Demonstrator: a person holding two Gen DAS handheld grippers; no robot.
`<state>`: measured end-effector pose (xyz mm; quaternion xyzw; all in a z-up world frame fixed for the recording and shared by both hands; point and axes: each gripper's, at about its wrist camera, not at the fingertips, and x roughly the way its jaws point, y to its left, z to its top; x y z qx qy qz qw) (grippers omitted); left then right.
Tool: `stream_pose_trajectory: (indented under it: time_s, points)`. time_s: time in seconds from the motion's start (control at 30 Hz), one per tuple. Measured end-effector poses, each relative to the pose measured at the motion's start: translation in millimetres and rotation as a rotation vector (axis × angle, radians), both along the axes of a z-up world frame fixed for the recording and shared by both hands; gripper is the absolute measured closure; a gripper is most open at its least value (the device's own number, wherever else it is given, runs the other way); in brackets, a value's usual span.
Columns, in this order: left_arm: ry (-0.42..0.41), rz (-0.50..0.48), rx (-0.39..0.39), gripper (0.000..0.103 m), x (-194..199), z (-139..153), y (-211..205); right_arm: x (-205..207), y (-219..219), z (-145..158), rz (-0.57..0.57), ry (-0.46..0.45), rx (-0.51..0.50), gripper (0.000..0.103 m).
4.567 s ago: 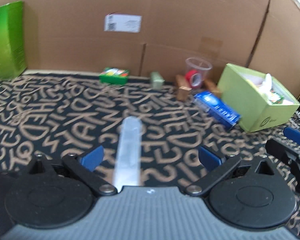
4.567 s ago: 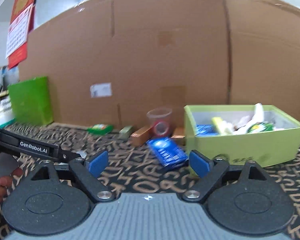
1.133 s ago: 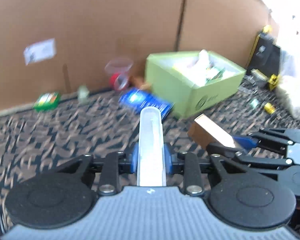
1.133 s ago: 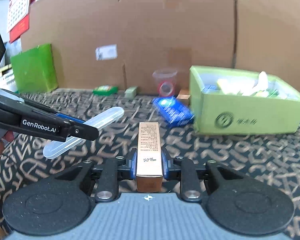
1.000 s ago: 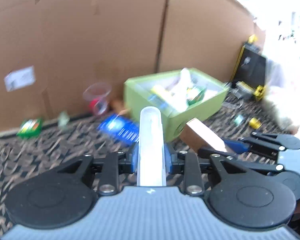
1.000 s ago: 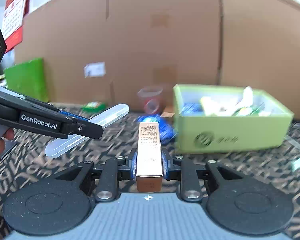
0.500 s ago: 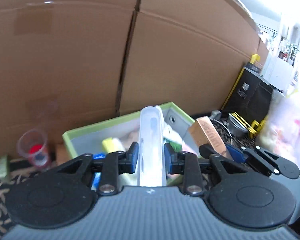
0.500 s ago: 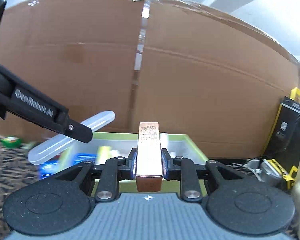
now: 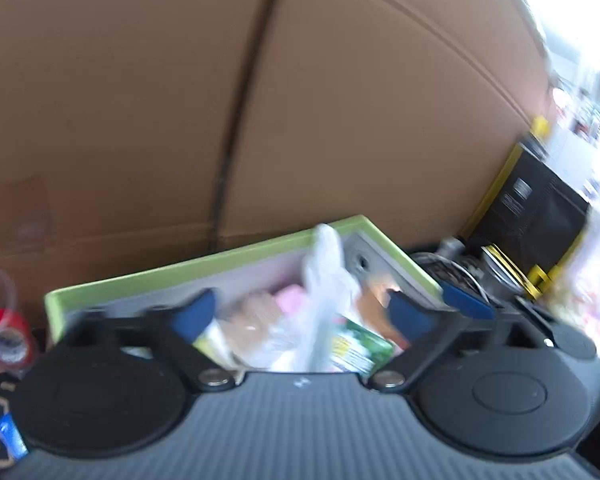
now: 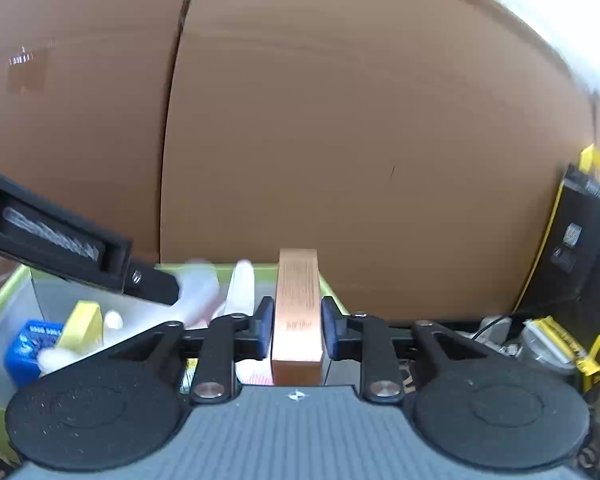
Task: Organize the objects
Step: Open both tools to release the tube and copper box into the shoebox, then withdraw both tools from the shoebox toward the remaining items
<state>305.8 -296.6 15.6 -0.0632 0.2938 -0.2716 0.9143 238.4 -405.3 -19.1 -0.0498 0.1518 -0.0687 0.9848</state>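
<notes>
My left hand-held gripper point(image 9: 300, 316) hangs over the green box point(image 9: 204, 266), its jaws opening and already spread wide with nothing between them; it is over the box because that is where loose things get dropped. Below it the box is a heap: a white bag point(image 9: 324, 280), a green packet point(image 9: 360, 350), pink and tan bits too blurred to name.

My right hand-held gripper point(image 10: 296, 330) has the copper carton point(image 10: 298, 312) between its blue pads, standing lengthwise along the fingers. The jaws are opening, and a thin gap shows on each side, so I judge the carton is released and about to fall. I hold it over the box's right end, past a blue pack point(image 10: 30, 346) and a yellow piece point(image 10: 82, 320), where there looks to be room.

A clear cup point(image 9: 0, 320) with something red in it waits left of the box.
</notes>
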Motion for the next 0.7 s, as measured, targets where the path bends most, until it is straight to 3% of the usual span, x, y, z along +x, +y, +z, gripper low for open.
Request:
stream_pose_trajectory:
  time_s: [0.03,0.2,0.4,0.7]
  points:
    - [-0.014,0.012,-0.01,0.0,-1.1,0.3,3.4,1.9,-1.5,-3.9,-0.008,0.017,0.013,0.045]
    - [0.024,0.033,0.005,0.0,-5.4,5.3,16.0,-14.8,-0.2,-9.0,-0.01,-0.024,0.018,0.027]
    - [-0.011,0.059,0.05,0.0,-32.7,19.1,30.1,-42.8,10.3,7.8,0.0,-0.054,0.024,0.024]
    - [-0.025,0.083,0.105,0.0,-89.3,31.3,87.4,-91.0,51.1,25.2,0.093,-0.099,0.025,0.023]
